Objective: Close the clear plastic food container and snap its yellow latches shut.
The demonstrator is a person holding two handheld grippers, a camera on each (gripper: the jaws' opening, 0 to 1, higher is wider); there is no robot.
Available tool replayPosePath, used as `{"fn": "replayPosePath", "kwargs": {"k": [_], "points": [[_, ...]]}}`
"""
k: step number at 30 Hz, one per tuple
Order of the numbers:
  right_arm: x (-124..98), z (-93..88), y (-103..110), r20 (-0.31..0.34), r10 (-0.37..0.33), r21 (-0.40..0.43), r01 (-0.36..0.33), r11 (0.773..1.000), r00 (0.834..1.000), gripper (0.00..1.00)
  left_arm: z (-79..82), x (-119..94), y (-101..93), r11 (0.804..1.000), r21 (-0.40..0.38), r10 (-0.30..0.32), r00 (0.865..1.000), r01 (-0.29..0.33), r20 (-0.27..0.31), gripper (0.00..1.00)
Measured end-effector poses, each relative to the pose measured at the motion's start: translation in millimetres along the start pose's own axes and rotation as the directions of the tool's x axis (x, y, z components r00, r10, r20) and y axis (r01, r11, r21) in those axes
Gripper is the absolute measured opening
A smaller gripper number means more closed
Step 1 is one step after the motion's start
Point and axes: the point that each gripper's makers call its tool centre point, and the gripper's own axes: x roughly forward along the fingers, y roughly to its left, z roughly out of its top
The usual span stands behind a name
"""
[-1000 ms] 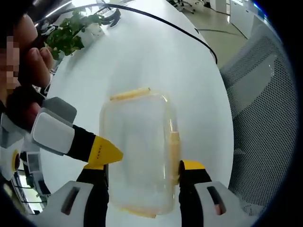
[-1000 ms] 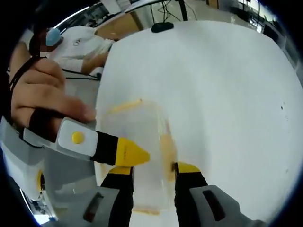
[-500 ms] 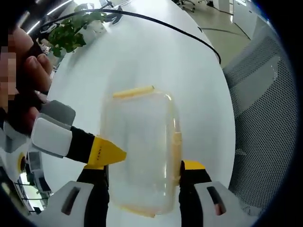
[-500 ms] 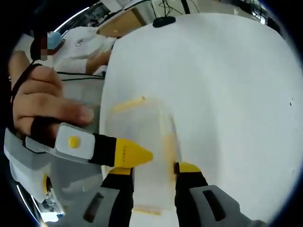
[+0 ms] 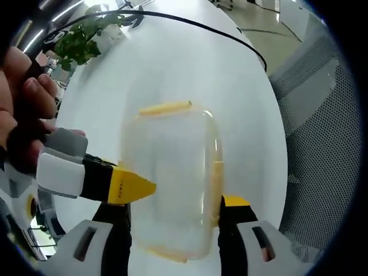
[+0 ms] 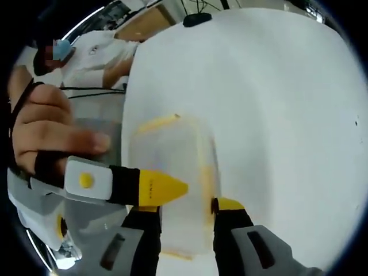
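Two grippers are meeting over one white table point(image 5: 172, 63), the biggest thing in either view, with a mesh chair point(image 5: 322, 126) standing off its edge and a potted plant point(image 5: 77, 43) sitting near the far corner beside a black cable point(image 5: 230, 43). Lying on the table near the person's edge is the clear container point(image 5: 172, 184), its lid sitting on top and a yellow latch point(image 5: 165, 107) showing along the far short side, another latch point(image 5: 215, 184) along one long side. It is looking light, thin-walled and slick, so it is likely to skate or flex; pressing squarely on a latch while bracing the opposite wall seems the safest hold. The left gripper point(image 5: 175, 210) is straddling the container's width, jaws spread and hugging both long sides. The right gripper point(image 6: 185, 210) is doing likewise, jaws wide around it, while the other gripper's yellow tip point(image 6: 164, 188) is reaching in over the lid.
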Motion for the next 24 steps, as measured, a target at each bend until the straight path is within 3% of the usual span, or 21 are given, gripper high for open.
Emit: {"fn": "replayPosePath", "kwargs": {"k": [11,15,18,24], "points": [[0.9,2.6,0.4,0.034,-0.038,-0.013,0.039,0.999,0.999,0.36,-0.1,-0.8,1.3,1.0,-0.006,0.01,1.0,-0.01,0.004,0.6],[-0.1,3.0,0.7,0.032,-0.06,-0.047,0.061,0.997,0.998,0.37,0.3,-1.3,1.1,1.0,-0.004,0.01,1.0,-0.01,0.0,0.6],[-2.2,5.6,1.8,0.053,-0.1,-0.116,0.106,0.988,0.994,0.36,0.5,-1.8,0.5,1.0,0.002,0.004,1.0,-0.004,-0.005,0.6],[-3.9,4.8,3.5,0.095,-0.135,-0.125,0.146,0.981,0.986,0.36,0.6,-1.5,0.1,1.0,0.009,-0.001,1.0,0.001,-0.01,0.62]]}}
